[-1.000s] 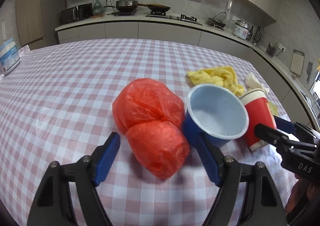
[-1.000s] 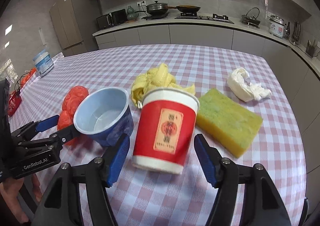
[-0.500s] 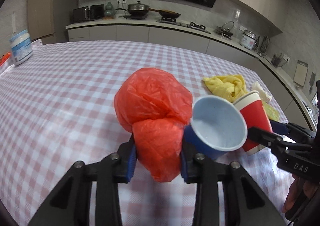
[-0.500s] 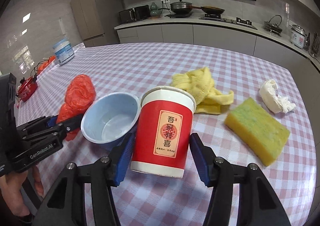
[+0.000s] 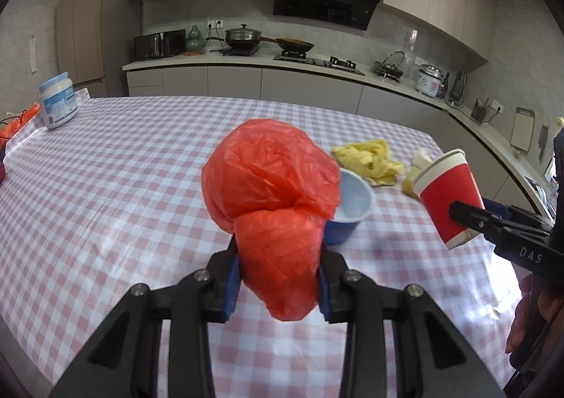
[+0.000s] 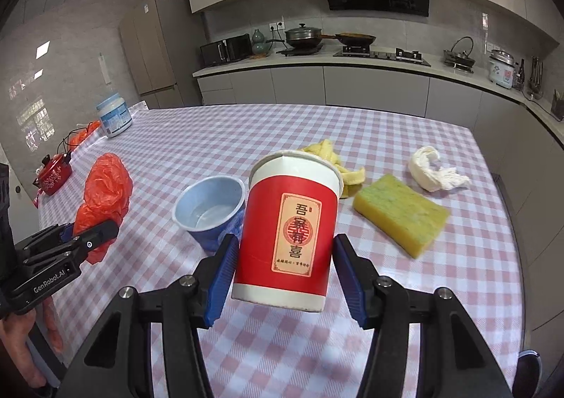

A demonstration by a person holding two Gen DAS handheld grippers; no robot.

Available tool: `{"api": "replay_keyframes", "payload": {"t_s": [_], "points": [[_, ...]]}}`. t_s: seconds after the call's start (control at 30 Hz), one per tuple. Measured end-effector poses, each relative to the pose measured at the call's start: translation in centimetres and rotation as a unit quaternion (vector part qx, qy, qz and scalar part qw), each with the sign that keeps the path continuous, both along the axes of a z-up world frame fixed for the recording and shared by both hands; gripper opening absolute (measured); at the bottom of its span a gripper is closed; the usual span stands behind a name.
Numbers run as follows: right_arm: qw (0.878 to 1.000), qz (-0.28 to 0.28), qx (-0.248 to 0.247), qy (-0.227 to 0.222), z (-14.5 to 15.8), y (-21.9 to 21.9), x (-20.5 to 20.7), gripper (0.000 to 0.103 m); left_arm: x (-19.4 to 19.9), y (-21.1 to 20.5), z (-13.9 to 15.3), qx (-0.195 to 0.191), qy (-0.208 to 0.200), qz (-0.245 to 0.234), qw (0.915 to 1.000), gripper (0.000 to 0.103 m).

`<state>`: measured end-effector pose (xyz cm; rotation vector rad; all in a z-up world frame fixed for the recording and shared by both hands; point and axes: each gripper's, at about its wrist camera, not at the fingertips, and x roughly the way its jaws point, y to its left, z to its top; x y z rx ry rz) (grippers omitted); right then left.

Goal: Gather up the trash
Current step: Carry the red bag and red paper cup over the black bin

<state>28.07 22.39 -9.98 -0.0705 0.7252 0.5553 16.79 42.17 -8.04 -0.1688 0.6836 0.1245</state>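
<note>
Both grabs have just landed. A second back the left tongs [image 5: 278,283] stood spread around the red plastic bag [image 5: 271,193] as it lay on the counter [image 5: 105,193]; now they are pinched hard on the bag's lower lobe and the bag rides up off the checked cloth, its top lobe bulging above the blue pads. Same story on the other side: the right tongs [image 6: 283,276], which stood wide around the red paper cup [image 6: 290,229], now pinch that cup by its lower wall, and its base hangs clear of the counter, slightly tilted. The kitchen behind sits lower in both views than before, so both hands have come up with their loads.

Left behind on the counter: the blue cup [image 6: 211,213] lying tipped on its side between the two loads, a yellow cloth [image 5: 366,160] behind it, a yellow sponge [image 6: 400,218] and a crumpled white tissue [image 6: 435,170] further right. A white jar [image 5: 58,102] stands at the far left edge, well apart.

My read: two pieces of trash are picked, pickup step done for this pair, carry-off to a bin comes next. No bin shows in either view. The blue cup and the tissue look like the remaining trash; cloth and sponge may not count
</note>
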Motion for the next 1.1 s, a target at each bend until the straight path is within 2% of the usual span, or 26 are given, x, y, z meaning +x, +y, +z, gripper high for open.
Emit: {"api": "replay_keyframes", "payload": {"t_s": [0.5,0.7,1.1], "points": [[0.998,-0.049,-0.009,-0.024,3.2,-10.5,-10.6,0.057,-6.2,-7.6,2.8,0.003,-0.026,-0.050,0.9984,0.037],[0.997,-0.072,-0.013,-0.031,4.7,-14.6,-13.0,0.057,-7.1,-10.7,3.6,-0.003,-0.035,-0.076,0.9965,0.037],[0.992,-0.111,-0.013,-0.053,7.2,-24.0,-15.6,0.057,-6.3,-18.9,4.4,-0.004,-0.047,-0.119,0.9918,0.037]]}}
